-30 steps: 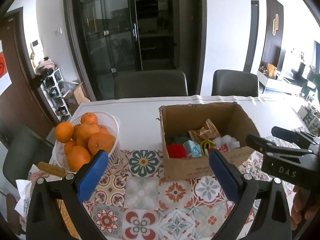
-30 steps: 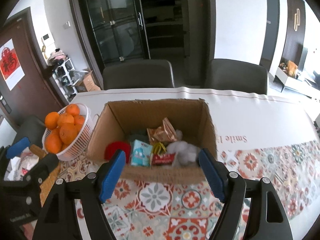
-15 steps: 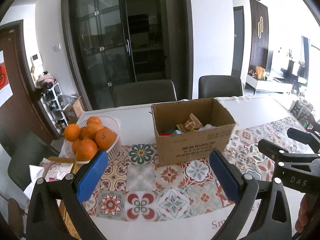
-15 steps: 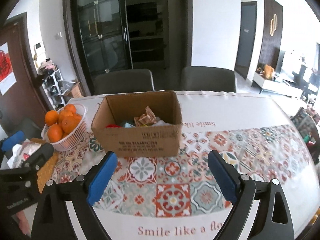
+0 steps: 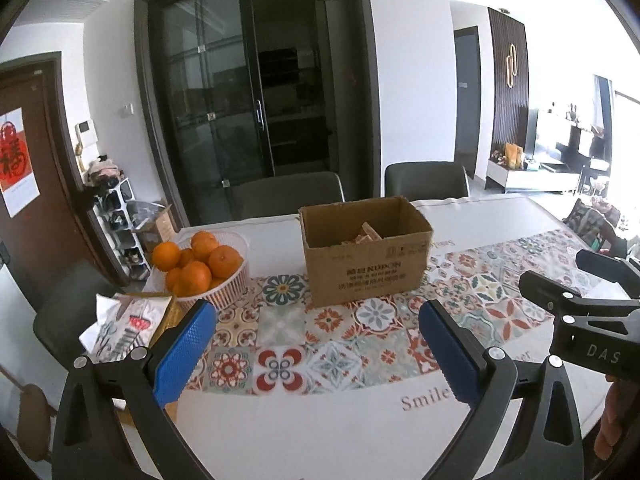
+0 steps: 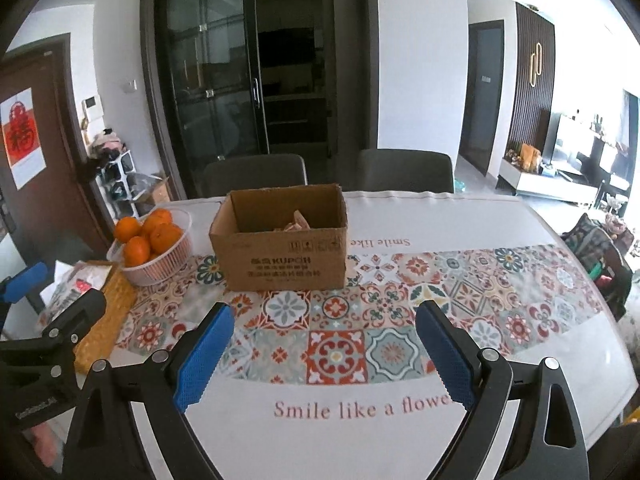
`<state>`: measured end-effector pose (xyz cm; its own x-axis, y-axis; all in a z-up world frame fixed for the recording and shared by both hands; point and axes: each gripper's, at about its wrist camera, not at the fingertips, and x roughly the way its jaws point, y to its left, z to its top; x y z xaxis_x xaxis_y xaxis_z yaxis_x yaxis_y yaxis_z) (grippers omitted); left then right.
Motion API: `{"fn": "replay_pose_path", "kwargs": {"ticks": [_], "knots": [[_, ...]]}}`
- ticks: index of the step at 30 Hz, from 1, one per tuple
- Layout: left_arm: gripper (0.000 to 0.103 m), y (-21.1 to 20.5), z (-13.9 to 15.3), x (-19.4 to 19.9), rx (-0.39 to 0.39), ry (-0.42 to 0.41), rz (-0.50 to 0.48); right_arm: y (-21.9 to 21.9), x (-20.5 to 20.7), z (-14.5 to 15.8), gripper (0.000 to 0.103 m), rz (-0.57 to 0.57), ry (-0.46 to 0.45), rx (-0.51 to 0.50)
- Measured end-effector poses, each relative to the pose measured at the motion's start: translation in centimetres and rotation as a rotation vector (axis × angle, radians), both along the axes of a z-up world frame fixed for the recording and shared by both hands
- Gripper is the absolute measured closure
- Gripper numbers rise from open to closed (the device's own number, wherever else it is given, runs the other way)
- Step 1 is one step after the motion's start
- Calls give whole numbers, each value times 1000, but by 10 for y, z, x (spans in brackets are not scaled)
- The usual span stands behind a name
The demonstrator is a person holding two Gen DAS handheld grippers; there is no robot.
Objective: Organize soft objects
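While both tools hung above the near edge of the table, the open brown cardboard box (image 6: 280,240) stood on the patterned tile-print tablecloth (image 6: 340,344), well beyond their fingertips. The left gripper (image 5: 318,336), black with blue ribbed pads, had its jaws spread wide with nothing between them, only cloth showing in the gap. The right gripper (image 6: 325,340), of the same make, was likewise spread wide and empty. Inside the box a crumpled tan wrapper (image 6: 296,222) peeked above the front wall; the rest of the contents lay hidden by that wall. Just left of the box sat a white slatted plastic basket (image 5: 224,292) heaped with oranges (image 5: 200,260), close to the box but not touching it. Left of the basket, farther from the box, lay a printed paper packet (image 5: 124,320). Behind the box, two dark grey chairs (image 6: 256,174) stood at the table's far side.
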<state>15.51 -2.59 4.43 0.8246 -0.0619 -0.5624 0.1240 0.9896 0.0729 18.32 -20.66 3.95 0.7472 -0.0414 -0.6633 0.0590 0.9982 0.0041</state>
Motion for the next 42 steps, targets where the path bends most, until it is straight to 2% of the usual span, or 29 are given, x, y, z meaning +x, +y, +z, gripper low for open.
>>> {"fn": "replay_pose_path", "kwargs": {"ticks": [10, 19, 28, 42], "knots": [[0, -5, 11, -68, -18, -25, -23, -4, -78, 11, 10, -6, -24, 30], [0, -4, 20, -108, -10, -57, -25, -3, -122, 17, 10, 5, -46, 44], [0, -6, 27, -124, -15, -70, -24, -2, -144, 26, 10, 13, -68, 36], [0, -11, 33, -131, -9, -79, -17, -4, -150, 27, 10, 16, -74, 42]]}}
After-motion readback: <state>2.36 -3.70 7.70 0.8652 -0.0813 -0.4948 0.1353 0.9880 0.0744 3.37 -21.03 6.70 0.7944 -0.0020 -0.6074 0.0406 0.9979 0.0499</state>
